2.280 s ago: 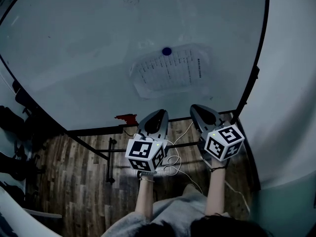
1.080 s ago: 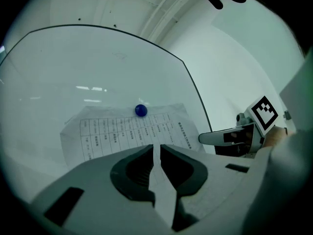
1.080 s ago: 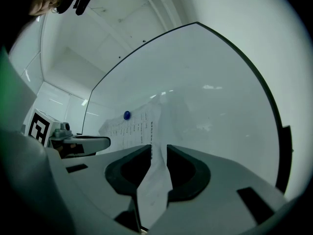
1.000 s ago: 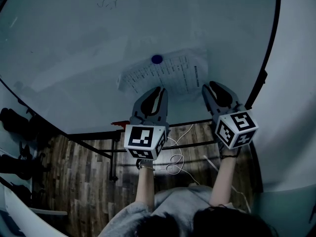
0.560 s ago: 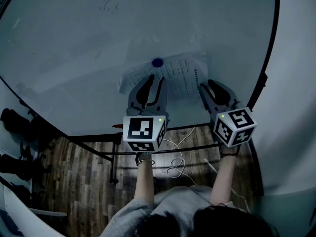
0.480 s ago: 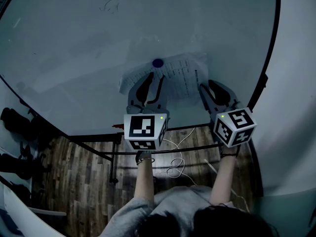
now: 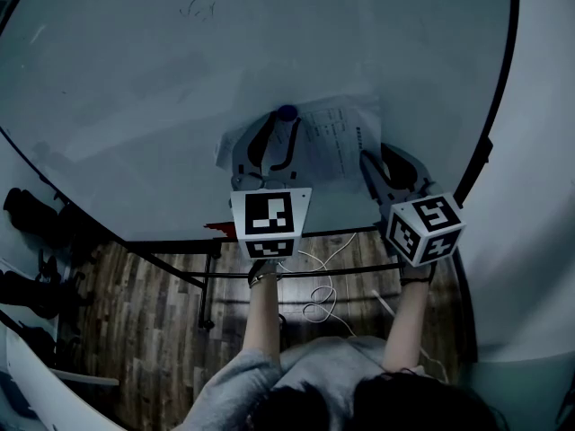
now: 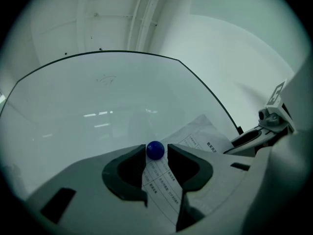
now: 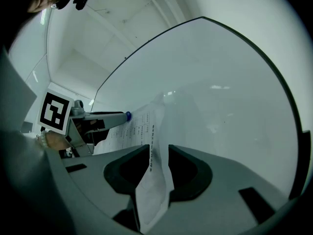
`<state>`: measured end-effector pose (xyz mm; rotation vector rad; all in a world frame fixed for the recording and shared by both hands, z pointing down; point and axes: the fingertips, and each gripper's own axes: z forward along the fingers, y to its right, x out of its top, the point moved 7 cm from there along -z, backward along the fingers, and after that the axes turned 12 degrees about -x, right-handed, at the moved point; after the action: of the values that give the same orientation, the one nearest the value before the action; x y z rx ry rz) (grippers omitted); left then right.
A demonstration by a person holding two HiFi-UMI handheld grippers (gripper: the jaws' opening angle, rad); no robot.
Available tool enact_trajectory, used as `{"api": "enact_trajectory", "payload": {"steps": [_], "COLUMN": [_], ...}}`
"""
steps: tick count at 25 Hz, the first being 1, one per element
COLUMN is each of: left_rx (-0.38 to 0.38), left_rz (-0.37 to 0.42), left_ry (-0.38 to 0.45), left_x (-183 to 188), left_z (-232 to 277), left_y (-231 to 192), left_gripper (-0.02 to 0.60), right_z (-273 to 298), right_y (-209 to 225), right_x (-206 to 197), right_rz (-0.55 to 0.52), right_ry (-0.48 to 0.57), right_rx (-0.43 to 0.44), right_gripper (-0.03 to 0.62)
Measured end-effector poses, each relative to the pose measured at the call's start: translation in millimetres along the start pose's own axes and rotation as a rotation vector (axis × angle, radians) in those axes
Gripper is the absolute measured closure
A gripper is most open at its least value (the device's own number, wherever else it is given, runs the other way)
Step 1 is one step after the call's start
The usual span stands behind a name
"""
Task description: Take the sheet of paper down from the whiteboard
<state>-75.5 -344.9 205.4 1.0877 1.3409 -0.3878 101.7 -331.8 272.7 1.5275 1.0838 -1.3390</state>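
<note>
— Noting the paper first: where does it sit?

— The sheet of paper [image 7: 337,142] is up on the whiteboard [image 7: 162,79], pinned near its upper edge by the blue magnet [image 8: 155,150]. The sheet hangs tilted, most of it below and to the right of the magnet. It carries printed table lines, too small to read.

— Left gripper?

— The left gripper [image 7: 281,126] points at the board with one of its fingers [image 8: 188,163] on each side of the magnet. They have just been opening and now stand released. The magnet is between the tips with no squeeze visible. I cannot tell whether one tip brushes it. A strip of the sheet shows in the gap directly beneath the magnet.

— Right gripper?

— The right gripper [image 9: 159,150] is lower than the magnet and off to its right, at the sheet's far edge. Its fingers have also just been opening and are released and spread. That edge stands off the board and runs between them as a bowed flap. The pads are not closed on it.

— Anything else in frame?

— There is a faint scribble [image 7: 198,5] on the board, well above and left of the magnet. In the head view a wooden floor [image 7: 162,330] lies far below the magnet, with a looped white cable [image 7: 314,299] on it.
</note>
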Motion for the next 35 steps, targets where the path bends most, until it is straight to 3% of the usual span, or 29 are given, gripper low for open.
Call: {"api": "enact_trajectory", "payload": {"steps": [11,15,35], "left_rx": [0.080,0.083,0.093], "left_rz": [0.059,0.077,0.090], "left_ry": [-0.020,-0.031,-0.009], "left_x": [-3,-2,0], "left_z": [8,7,7], "left_y": [2,2,-1], "left_gripper": [0.463,0.463,0.463], "right_z": [13,16,20], "right_y": [-4,-8,-22], "right_x": [-6,-10,-23], "right_rz": [-0.015,-0.009,-0.004], "right_ry": [-0.030,-0.046,-0.132], "right_rx": [0.079,0.107,0.227], "right_gripper": [0.499,0.591,0.592]}}
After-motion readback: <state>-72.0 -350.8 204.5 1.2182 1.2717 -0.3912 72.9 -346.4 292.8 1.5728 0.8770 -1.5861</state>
